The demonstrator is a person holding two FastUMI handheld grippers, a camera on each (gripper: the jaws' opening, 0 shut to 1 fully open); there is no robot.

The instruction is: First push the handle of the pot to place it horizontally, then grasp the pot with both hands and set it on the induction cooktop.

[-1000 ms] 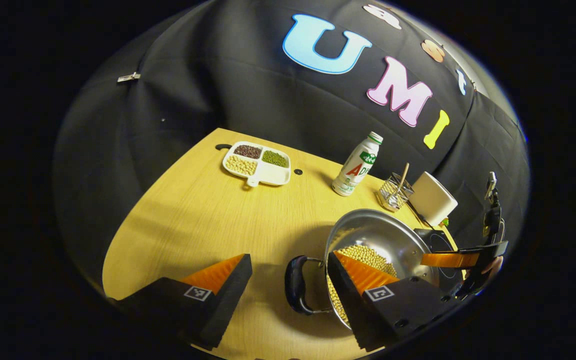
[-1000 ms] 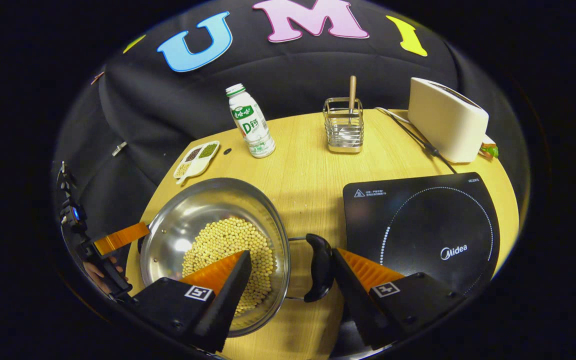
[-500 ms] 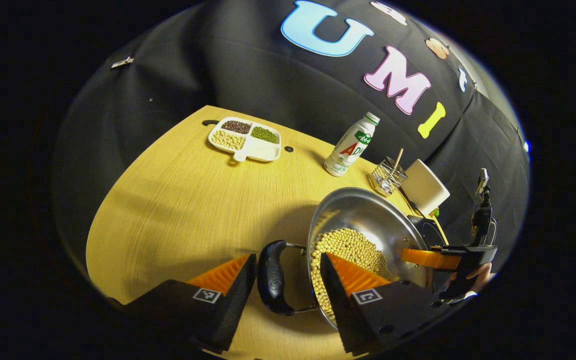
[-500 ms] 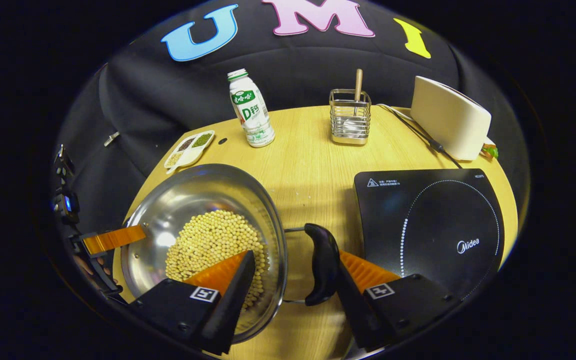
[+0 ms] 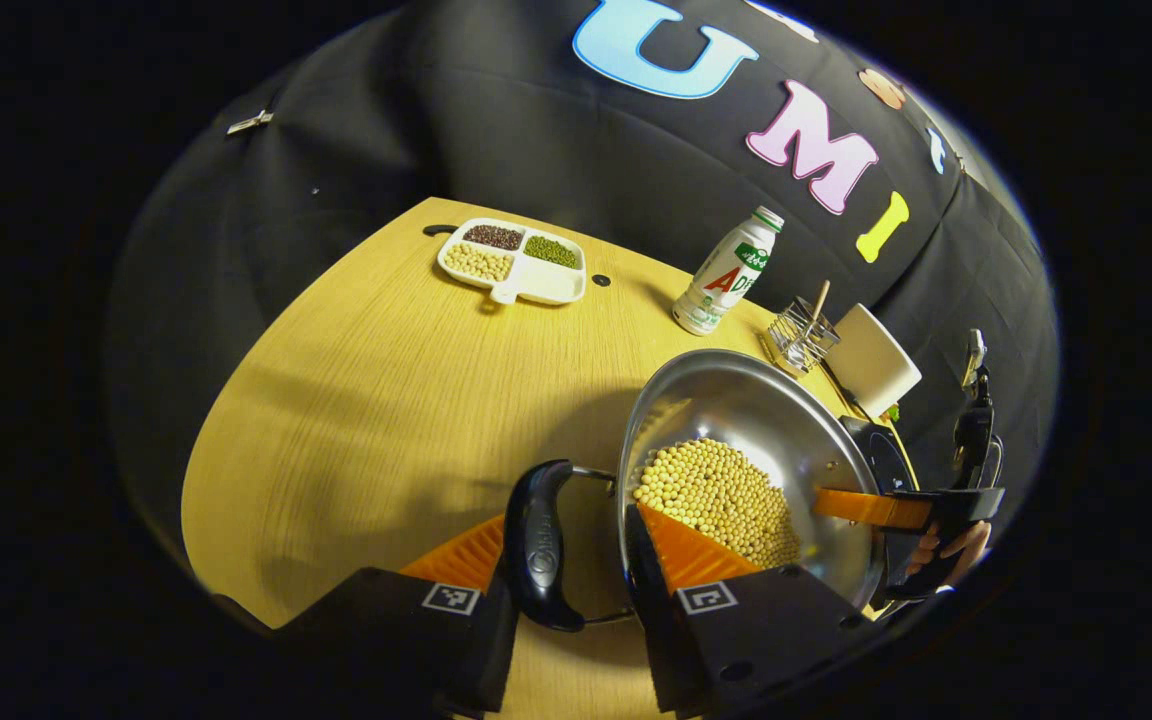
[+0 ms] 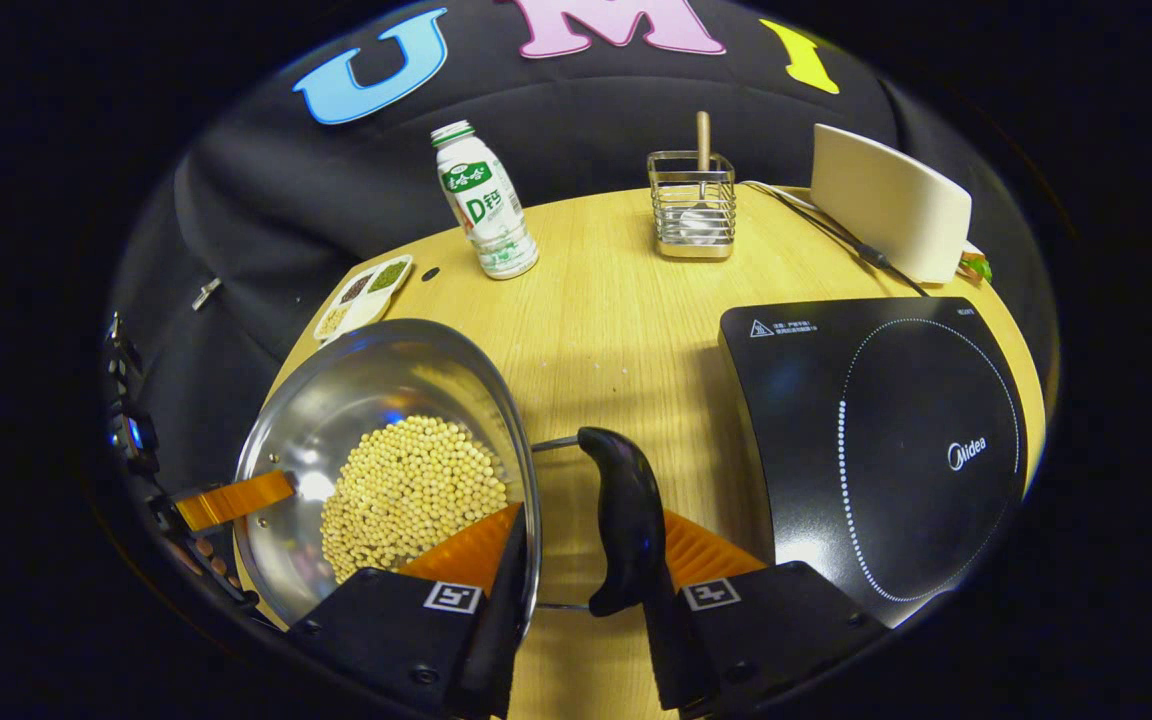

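on the counter (image 6: 616,300), just to the left of the cooktop (image 6: 876,440), sits the pot (image 6: 376,470) with its heap of soybeans (image 6: 406,500). i have the left tool (image 5: 566,575) at the pot's left handle (image 5: 536,545): one finger lies just outside the black grip, the other reaches over the rim into the bowl, so the handle sits between them. i cannot tell whether they already press on it. the right tool (image 6: 576,560) is placed the same way at the right handle (image 6: 621,530), inner finger against the pot wall and outer finger behind the grip; again i cannot tell if it is clamped.

both handles look folded out level, so i judge the push step done and the two-handed lift to the cooktop next.

risks as i see them: the handles hang on thin wire loops, so an uneven lift could swing the pot and spill beans. if one tool pinches loosely, the grip could slip out. the inner fingers sit near the beans and may scatter them.

readable writing: "midea" on the cooktop. beyond the pot stands a bottle (image 6: 481,205); its label i leave unread.
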